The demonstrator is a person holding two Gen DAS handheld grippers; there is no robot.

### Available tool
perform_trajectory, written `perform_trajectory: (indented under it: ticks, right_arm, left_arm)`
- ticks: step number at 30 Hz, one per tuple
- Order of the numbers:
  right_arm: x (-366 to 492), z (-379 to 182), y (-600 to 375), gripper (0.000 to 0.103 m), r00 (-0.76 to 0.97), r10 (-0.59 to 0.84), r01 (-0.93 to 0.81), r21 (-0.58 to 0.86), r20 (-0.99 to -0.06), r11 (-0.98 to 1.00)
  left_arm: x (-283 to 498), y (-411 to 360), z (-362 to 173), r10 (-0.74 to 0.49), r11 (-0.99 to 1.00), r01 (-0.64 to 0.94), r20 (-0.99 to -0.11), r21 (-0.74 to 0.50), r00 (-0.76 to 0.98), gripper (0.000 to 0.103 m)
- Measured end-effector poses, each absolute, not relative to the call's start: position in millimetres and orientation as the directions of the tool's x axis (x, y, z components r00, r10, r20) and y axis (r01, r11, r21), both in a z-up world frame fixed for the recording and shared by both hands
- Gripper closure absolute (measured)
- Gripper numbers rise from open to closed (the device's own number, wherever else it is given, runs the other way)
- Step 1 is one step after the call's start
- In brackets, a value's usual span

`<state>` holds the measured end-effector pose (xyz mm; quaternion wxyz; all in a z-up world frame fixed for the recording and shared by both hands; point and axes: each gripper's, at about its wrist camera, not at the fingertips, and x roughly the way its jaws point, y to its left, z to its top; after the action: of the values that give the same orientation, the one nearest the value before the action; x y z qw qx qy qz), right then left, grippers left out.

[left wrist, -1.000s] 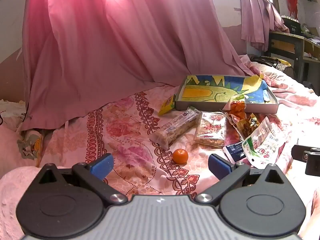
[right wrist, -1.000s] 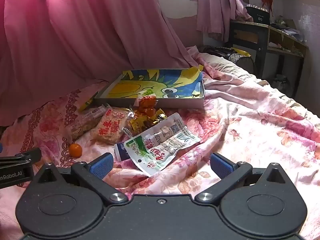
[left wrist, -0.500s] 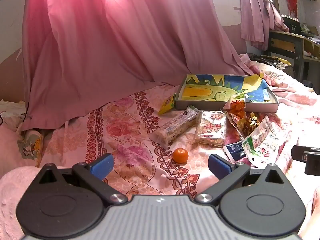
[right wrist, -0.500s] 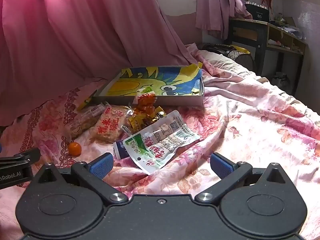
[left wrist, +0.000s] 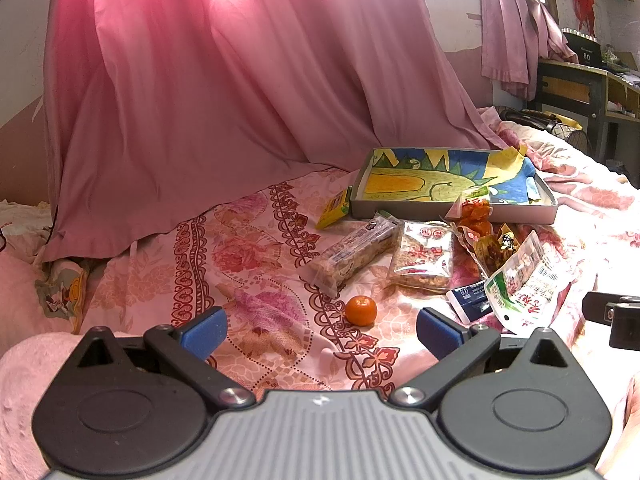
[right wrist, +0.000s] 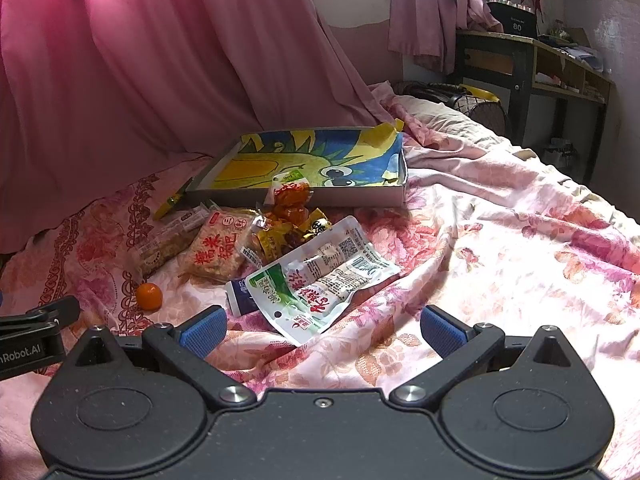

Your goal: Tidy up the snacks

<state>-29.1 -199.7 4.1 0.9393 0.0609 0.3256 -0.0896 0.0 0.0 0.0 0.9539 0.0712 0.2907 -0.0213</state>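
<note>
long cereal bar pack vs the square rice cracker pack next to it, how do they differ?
The cereal bar pack is long and narrow, lying diagonally; the rice cracker pack is squarer and wider. The rice cracker pack carries large red characters; the cereal bar pack is mostly plain and clear. Both lie flat on the floral sheet, unopened as far as shows.

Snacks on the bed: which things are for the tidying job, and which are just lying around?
For the job:
- small orange
- long cereal bar
- rice cracker pack
- green and white packet
- orange and gold sweets
- dinosaur tray, probably where they go

Just lying around:
- pink curtain
- flowery bedspread
- dark desk
</note>
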Motion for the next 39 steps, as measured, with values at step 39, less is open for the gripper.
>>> perform_trajectory:
  ticks: [39]
  right_arm:
    - [-27.9, 3.2, -200.8, 0.001, 0.766, -0.125, 0.21, 0.062, -0.631, 0.976]
  left_arm:
    - [0.0, -0.1, -0.1, 0.003, 0.989, 0.082, -0.559, 0.127, 0.829, 0.0]
